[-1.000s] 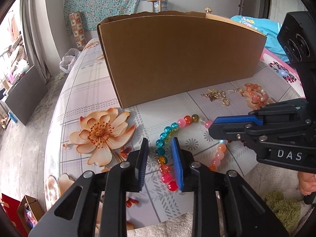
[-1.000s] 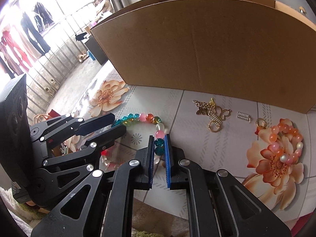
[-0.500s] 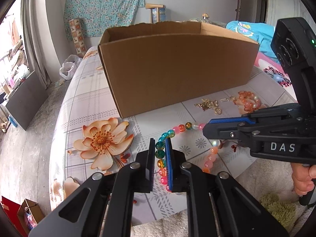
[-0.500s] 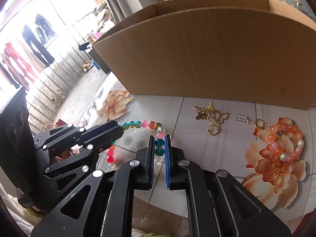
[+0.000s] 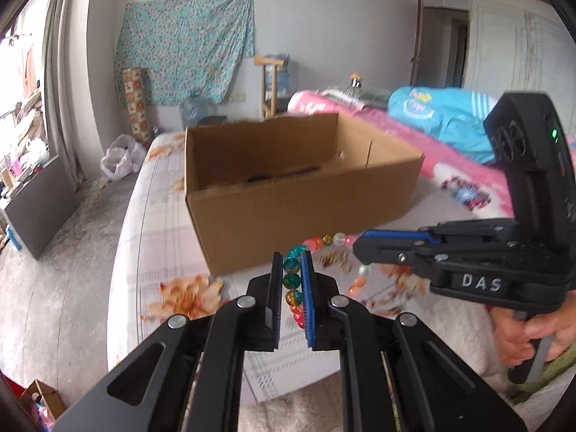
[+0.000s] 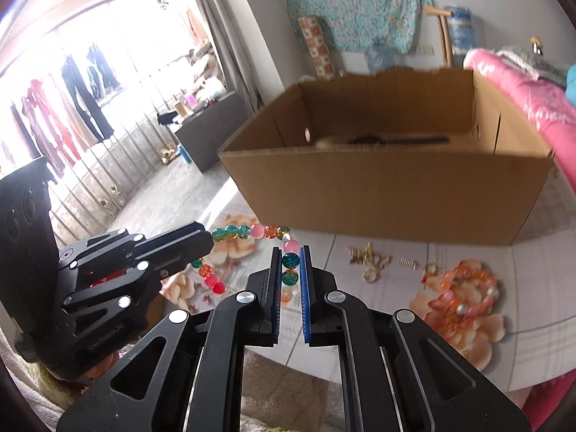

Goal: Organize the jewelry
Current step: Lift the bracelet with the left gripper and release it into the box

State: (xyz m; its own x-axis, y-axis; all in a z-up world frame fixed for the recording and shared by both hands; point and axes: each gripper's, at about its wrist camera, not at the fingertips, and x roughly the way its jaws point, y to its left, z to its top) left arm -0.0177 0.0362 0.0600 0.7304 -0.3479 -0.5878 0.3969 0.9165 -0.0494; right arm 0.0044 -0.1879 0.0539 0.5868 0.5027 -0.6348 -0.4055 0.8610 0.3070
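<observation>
A string of coloured glass beads (image 5: 292, 276) (image 6: 252, 232) hangs lifted off the flowered table (image 5: 162, 216), stretched between both grippers. My left gripper (image 5: 291, 261) is shut on its teal and amber beads. My right gripper (image 6: 290, 255), seen from the side in the left wrist view (image 5: 360, 248), is shut on teal beads further along the string. An open cardboard box (image 5: 298, 194) (image 6: 388, 194) stands just behind, with something dark lying inside. Gold trinkets (image 6: 367, 257) and an orange bead bracelet (image 6: 471, 284) lie on the table in front of the box.
A small gold spring clasp (image 6: 408, 262) lies beside the trinkets. Pink bedding (image 5: 450, 165) and a blue bundle (image 5: 442, 111) lie to the right of the box. A person's hand (image 5: 532, 338) holds the right gripper's handle. The floor (image 5: 54, 270) drops away at left.
The left gripper closed on the beads. Both grippers then rose with the string, lifting it off the table, and the box's open inside came into view.
</observation>
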